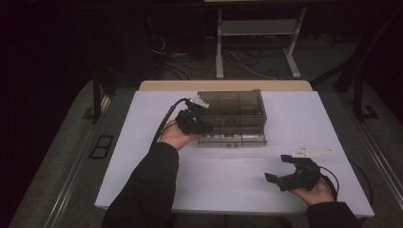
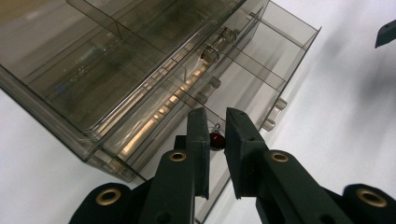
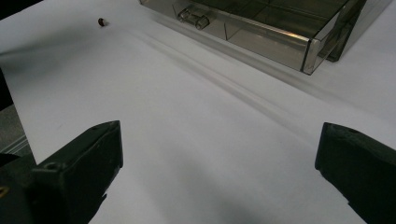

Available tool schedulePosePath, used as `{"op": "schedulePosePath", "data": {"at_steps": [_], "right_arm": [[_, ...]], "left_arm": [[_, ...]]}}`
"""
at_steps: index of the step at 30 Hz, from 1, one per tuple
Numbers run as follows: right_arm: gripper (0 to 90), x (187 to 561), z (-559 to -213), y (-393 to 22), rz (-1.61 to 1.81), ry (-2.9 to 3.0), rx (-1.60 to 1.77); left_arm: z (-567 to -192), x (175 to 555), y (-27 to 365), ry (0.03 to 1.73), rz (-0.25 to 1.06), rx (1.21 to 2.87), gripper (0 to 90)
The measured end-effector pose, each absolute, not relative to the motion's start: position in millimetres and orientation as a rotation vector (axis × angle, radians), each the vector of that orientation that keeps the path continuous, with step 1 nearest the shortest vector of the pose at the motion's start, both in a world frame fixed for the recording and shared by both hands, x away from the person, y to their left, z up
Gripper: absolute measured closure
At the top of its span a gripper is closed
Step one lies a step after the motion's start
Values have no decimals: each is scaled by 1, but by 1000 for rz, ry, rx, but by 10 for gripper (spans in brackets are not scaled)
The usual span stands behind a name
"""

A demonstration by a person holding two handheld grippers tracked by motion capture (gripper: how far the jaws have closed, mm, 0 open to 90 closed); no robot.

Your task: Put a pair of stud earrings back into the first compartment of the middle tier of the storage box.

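Note:
A smoky see-through drawer box [image 1: 237,107] stands at the middle of the white table [image 1: 142,142], its lowest drawer [image 1: 233,138] pulled out toward me. My left gripper [image 1: 205,126] is at the box's front left corner, over the open drawer [image 2: 261,70]. In the left gripper view its jaws [image 2: 215,114] stand close together, shut on a small dark red bead [image 2: 216,140] with a thin metal hook on top. My right gripper [image 1: 278,168] lies near the table's front right with its jaws [image 3: 219,140] wide apart and nothing between them.
A tiny dark bead [image 3: 101,21] lies loose on the table, left of the box in the right gripper view. The drawer [image 3: 261,28] is split by clear dividers. Beyond the table are cables and a metal frame's legs [image 1: 219,57] on the floor.

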State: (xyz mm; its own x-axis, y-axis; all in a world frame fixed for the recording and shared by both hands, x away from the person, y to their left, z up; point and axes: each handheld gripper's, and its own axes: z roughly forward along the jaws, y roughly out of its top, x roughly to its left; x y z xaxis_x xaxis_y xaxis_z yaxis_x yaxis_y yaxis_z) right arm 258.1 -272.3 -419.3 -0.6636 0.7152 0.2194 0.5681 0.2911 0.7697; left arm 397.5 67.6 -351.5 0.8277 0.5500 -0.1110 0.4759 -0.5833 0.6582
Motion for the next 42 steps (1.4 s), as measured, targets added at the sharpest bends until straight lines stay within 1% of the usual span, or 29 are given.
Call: {"op": "schedulePosePath", "data": {"at_steps": [24, 28, 31, 34, 36, 40, 42], "right_arm": [[4, 258, -420, -272, 1305, 2397, 1183], [4, 258, -420, -272, 1310, 2395, 1183], [4, 259, -420, -272, 1309, 2394, 1184], [4, 259, -420, -272, 1310, 2396, 1183], [4, 259, -420, -272, 1308, 2397, 1187], [4, 259, -420, -272, 1311, 2395, 1188], [4, 259, -420, -272, 1311, 2394, 1188]], "left_arm": [[-389, 409, 51, 743, 113, 2447, 786], [-390, 410, 51, 753, 116, 2433, 779], [-387, 410, 54, 761, 112, 2424, 733], [-383, 408, 58, 773, 114, 2405, 709], [-378, 406, 63, 767, 113, 2401, 674], [-368, 402, 74, 766, 81, 2366, 530], [-365, 401, 81, 779, 74, 2332, 486]]}}
